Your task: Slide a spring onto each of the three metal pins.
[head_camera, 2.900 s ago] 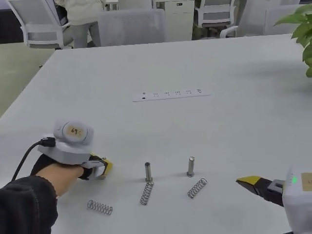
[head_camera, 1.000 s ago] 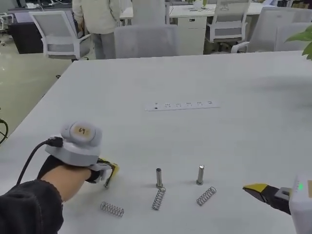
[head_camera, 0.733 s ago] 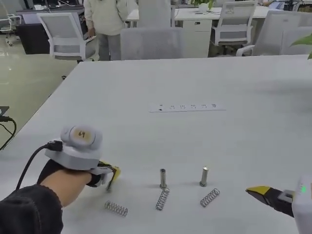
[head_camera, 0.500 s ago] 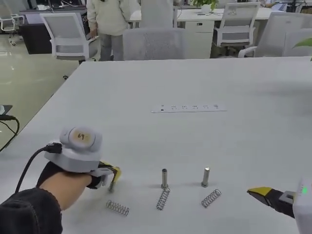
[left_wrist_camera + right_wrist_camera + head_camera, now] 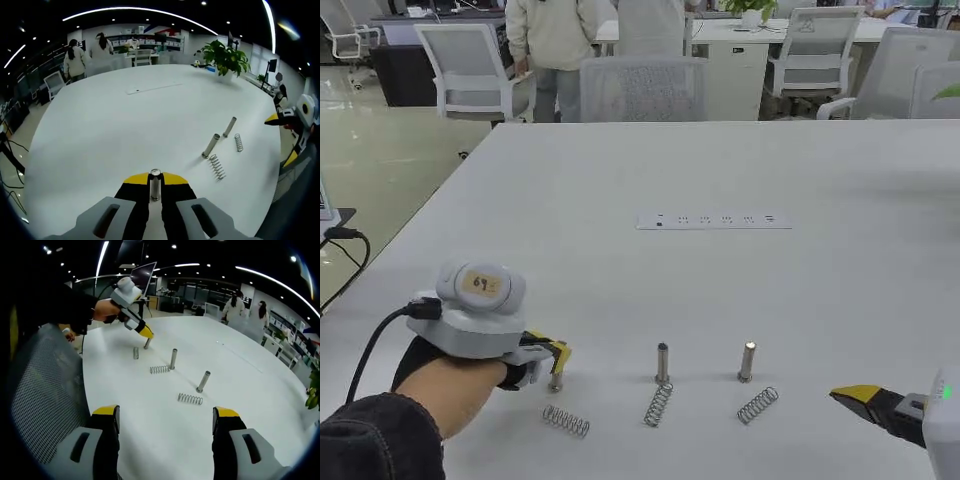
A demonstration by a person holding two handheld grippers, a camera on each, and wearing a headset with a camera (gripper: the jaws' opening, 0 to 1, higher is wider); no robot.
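Three short metal pins stand in a row near the table's front edge. My left gripper point(image 5: 558, 358) is shut on the left pin point(image 5: 556, 379); in the left gripper view that pin point(image 5: 155, 187) stands upright between the yellow fingertips of the gripper point(image 5: 155, 176). The middle pin point(image 5: 662, 362) and right pin point(image 5: 747, 361) stand bare. A spring lies flat in front of each: left spring point(image 5: 566, 420), middle spring point(image 5: 658, 403), right spring point(image 5: 757, 404). My right gripper point(image 5: 166, 415) is open and holds nothing, at the table's front right point(image 5: 855, 397), apart from the right spring.
A white power strip point(image 5: 715, 221) lies mid-table. Office chairs point(image 5: 645, 88) and a standing person point(image 5: 558, 40) are beyond the far edge. A potted plant point(image 5: 225, 57) stands at the table's right end. A mesh chair back point(image 5: 45, 405) is close to my right gripper.
The head camera has tilted up, so everything sits lower in the picture. My left gripper stays shut on the left pin, which now stands straighter. The right gripper has hardly moved.
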